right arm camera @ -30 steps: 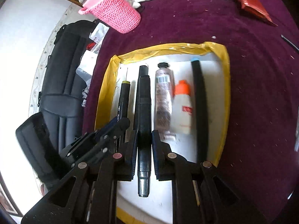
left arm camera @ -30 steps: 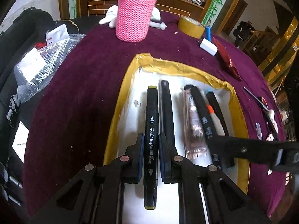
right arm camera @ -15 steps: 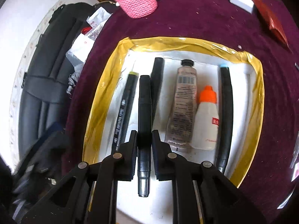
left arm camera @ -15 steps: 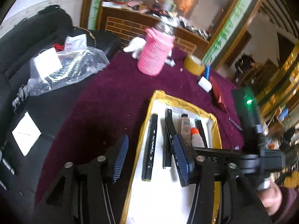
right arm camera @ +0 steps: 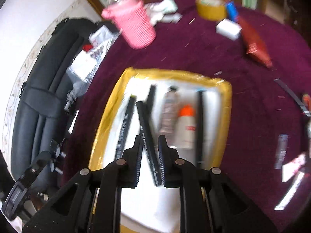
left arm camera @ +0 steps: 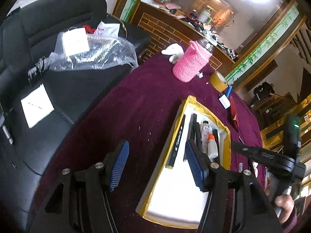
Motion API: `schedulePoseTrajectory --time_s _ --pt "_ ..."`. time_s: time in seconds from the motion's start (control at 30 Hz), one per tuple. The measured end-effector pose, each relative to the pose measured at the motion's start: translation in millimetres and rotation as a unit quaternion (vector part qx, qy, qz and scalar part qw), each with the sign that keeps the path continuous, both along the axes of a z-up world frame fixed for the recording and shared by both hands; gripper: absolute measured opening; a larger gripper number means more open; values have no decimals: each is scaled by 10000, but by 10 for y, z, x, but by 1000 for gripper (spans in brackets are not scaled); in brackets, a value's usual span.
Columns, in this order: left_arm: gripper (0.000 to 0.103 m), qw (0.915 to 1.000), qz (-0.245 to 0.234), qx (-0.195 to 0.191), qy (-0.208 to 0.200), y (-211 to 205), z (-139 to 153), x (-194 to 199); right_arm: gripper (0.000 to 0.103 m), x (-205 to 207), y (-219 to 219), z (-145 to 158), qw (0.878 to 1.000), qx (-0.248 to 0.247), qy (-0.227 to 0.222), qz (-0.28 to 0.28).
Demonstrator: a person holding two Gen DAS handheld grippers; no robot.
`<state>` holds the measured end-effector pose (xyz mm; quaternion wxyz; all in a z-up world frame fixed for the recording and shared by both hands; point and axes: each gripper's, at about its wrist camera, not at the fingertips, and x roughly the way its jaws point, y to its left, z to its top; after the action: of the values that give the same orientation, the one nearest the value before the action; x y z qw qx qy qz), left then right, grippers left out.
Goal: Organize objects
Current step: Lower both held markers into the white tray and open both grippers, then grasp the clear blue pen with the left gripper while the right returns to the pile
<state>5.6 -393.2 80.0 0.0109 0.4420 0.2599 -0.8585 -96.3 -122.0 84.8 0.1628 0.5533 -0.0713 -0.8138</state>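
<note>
A white foam tray with a gold taped rim (left arm camera: 226,141) (right arm camera: 108,116) lies on the purple cloth. In it lie a yellow-capped black marker (left arm camera: 177,139) (right arm camera: 126,122), two more black markers, a tube (right arm camera: 168,112), an orange-capped bottle (right arm camera: 186,126) and a blue-tipped marker (right arm camera: 200,120). My left gripper (left arm camera: 155,143) hangs above the tray's left rim. Its jaws are opening and nothing is between them. My right gripper (right arm camera: 150,137) hovers over the tray, jaws a narrow gap apart. A black marker (right arm camera: 145,124) lies tilted in the tray below that gap and looks thinner than it.
A pink knitted cup sleeve (left arm camera: 191,62), a tape roll (left arm camera: 218,79), a white box (left arm camera: 224,101) and a red packet (left arm camera: 233,112) sit at the far side of the cloth. A black sofa with bubble wrap (left arm camera: 91,56) stands left. A hand (left arm camera: 283,205) holds the right gripper.
My left gripper let go of the yellow-capped marker, opened wide and drew up and away to the left. My right gripper rose, and its black marker stayed in the tray, now tilted.
</note>
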Motion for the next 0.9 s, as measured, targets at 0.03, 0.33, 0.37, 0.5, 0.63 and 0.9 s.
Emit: schedulePoseTrajectory --time_s 0.03,0.33,0.37,0.5,0.63,0.9 --pt "54 10000 -36 43 2 29 -5 5 15 24 50 54 9999 54 99 -61" --pt "54 9966 -808 90 102 708 80 -79 93 530 969 348 9833 1019 928 -1188" --pt "54 9955 -941 64 103 827 88 -95 93 531 1157 267 9833 925 672 -1418" --pt "54 9913 -1313 30 35 1227 119 -89 93 643 1872 150 9755 468 284 -2130" --pt "54 9861 -1656 98 -86 1673 121 -60 93 781 2513 163 9630 486 265 -2637" --pt "54 9703 -2390 -225 -312 2753 -8 -78 93 1045 3508 -91 9505 231 -89 -3098"
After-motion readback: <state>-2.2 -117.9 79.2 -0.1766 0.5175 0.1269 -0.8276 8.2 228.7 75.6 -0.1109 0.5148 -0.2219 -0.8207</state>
